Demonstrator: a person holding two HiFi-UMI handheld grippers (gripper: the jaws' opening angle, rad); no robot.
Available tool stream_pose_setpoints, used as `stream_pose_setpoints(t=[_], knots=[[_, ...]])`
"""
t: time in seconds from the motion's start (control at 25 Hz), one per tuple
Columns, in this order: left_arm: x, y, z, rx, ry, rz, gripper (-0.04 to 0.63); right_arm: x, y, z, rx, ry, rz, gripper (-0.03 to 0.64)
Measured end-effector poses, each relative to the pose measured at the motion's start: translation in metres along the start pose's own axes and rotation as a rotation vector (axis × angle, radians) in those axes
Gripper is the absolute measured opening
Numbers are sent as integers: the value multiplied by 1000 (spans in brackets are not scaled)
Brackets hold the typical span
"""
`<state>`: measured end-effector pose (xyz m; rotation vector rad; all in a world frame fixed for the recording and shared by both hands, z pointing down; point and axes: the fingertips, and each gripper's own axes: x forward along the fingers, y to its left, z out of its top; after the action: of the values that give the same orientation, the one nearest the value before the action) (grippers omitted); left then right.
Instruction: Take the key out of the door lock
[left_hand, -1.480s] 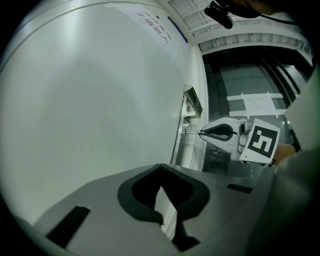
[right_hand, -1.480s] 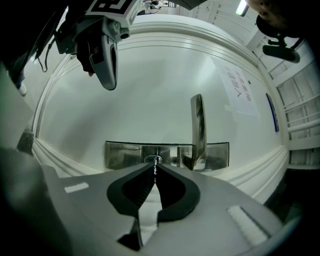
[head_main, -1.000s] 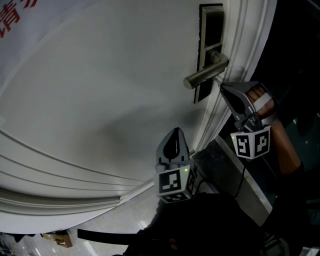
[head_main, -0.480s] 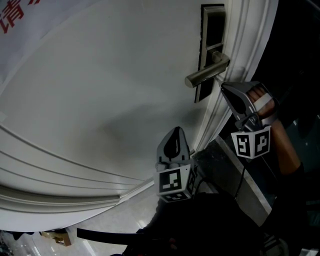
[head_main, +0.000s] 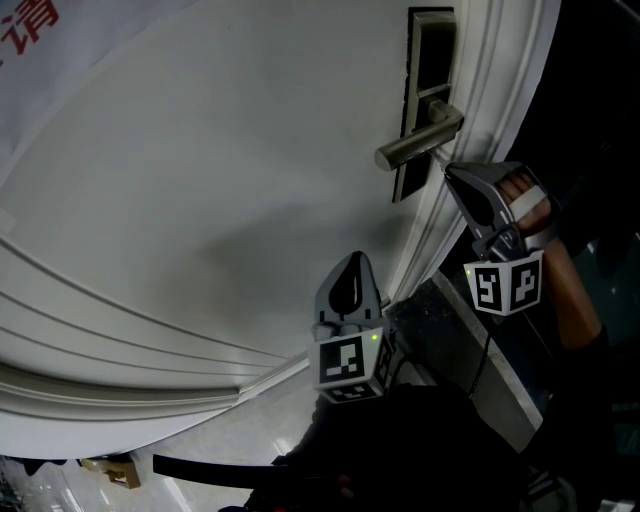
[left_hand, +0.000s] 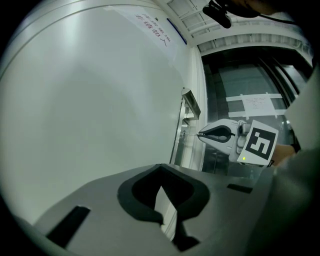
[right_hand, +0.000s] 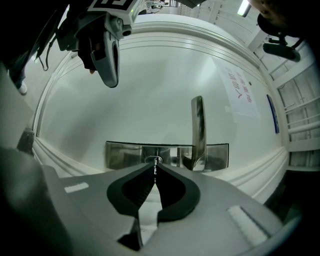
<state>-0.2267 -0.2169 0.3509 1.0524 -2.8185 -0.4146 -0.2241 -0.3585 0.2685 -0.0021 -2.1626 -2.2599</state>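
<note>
The white door (head_main: 230, 170) carries a steel lock plate (right_hand: 125, 155) with a lever handle (head_main: 420, 145). A thin key (right_hand: 155, 170) sticks out of my right gripper (right_hand: 155, 166), which is shut on it just in front of the keyhole (right_hand: 152, 160). In the left gripper view the key (left_hand: 191, 134) runs from the right gripper (left_hand: 201, 134) to the door's edge; whether its tip is still in the lock is unclear. My left gripper (head_main: 352, 260) hangs lower, jaws shut on nothing, pointing at the door.
Moulded door frame (head_main: 480, 90) runs along the right of the lock plate. A person's hand (head_main: 525, 195) holds the right gripper. A paper notice with red characters (head_main: 30, 25) is stuck on the door. A dark metal sill (head_main: 470, 350) lies below.
The head view has drifted a little, so the handle sits slightly further right. Neither gripper has visibly moved against the door.
</note>
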Motion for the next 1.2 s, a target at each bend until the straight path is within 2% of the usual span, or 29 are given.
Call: stream_pose_setpoints(t=[0.12,0.36,0.48,0.6,0.8,1.2], knots=[[0,-4,3,-2,-7,-26,0,-1,0,1,1,0,-1,12],[2,-1,-3,24,-24,-23,-1,-1,1,0,0,2,1,12],[5,-2,-2,7,-16,-22,-2,1,4,-3,1,1,4,12],[6,0,-12,32,-19,-33,0,1,4,-3,3,1,6,12],[5,0,-5,3,-5,-11,0,0,4,-3,3,-1,4,12],[6,-4,-7,26,-24,-40,-1,-1,6,-5,4,3,2,12]])
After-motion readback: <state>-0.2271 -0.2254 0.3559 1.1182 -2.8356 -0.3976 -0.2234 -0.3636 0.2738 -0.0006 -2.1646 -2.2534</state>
